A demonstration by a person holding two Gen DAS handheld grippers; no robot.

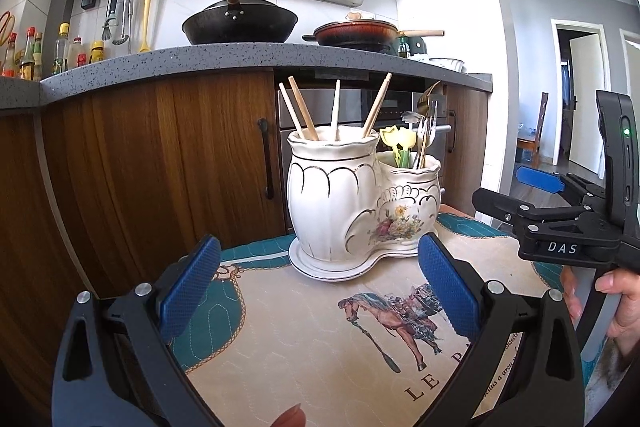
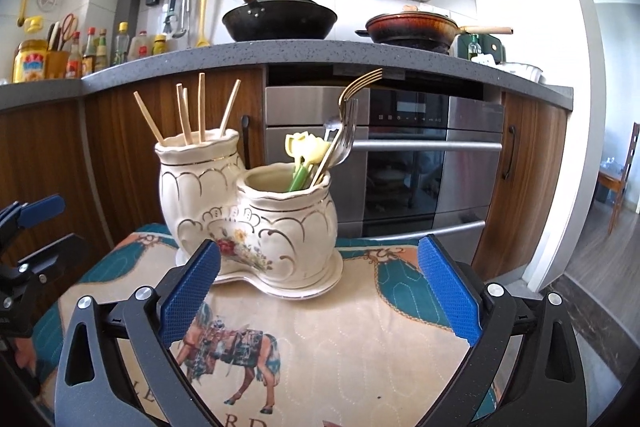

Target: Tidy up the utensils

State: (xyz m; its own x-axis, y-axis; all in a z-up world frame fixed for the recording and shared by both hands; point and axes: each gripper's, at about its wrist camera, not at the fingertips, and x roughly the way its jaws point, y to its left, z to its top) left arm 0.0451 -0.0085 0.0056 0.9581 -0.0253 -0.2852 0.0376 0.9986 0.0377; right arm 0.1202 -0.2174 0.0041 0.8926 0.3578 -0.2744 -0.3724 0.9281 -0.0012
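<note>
Largest first: the table (image 1: 304,339), covered by a quilted horse-print cloth (image 2: 360,339), carries everything. From the left wrist view I see the right tongs (image 1: 516,195) from the side at the right edge of the table, with a hand (image 1: 616,303) wrapped on the grip below. The right wrist view doesn't show that hand. It gives me only part of the left tongs (image 2: 28,223) at the table's left edge.

The ceramic holder (image 2: 248,223) stands upright on its saucer near the far edge of the table. It has two joined pots, tall one on the left and short one on the right.

The chopsticks (image 2: 200,111) stand in the tall pot, long axes near vertical, tips fanned outward. I count five in the right view and only four in the left.

The forks (image 2: 344,131) sit in the short pot, handles down, tines up and leaning right. The right view shows a gold fork curving above the silver ones. In the left view they're bunched and hard to separate. Yellow-and-green plastic utensils (image 2: 304,155) are in the same pot.

Left tongs: wide apart, nothing between them, aimed slightly down at the holder, short of it. Right tongs: also wide apart, empty, same shallow downward aim.
</note>
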